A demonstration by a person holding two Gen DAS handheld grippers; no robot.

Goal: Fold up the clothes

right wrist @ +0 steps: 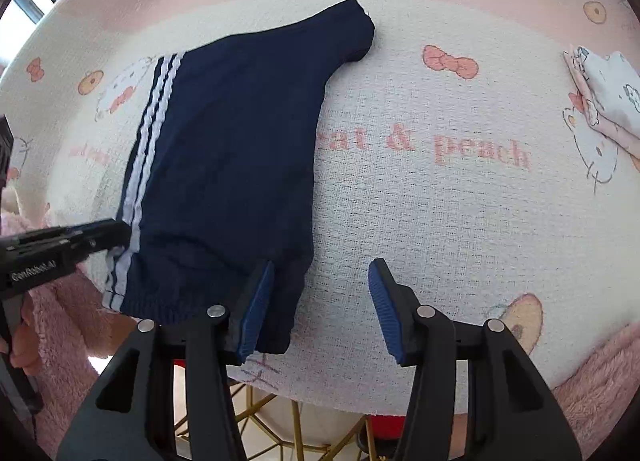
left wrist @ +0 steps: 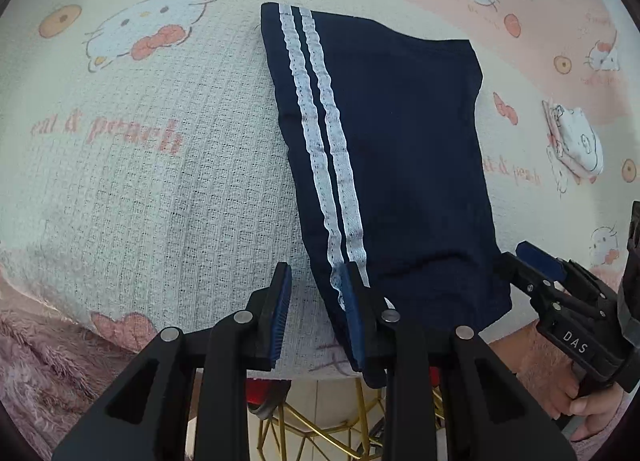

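While both the left claw (left wrist: 316, 303) and right claw (right wrist: 320, 301) stand part-open, gripping nothing, the folded navy white-striped trousers (left wrist: 400, 149) lie flat

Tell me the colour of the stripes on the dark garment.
White, two stripes on navy; clearest in the left wrist view.

Our left gripper (left wrist: 316, 309) points steeply down, its jaws parted with nothing pinched between them. Just to its right, our right gripper (right wrist: 320, 305) tilts likewise, jaws wider apart, gripping nothing.
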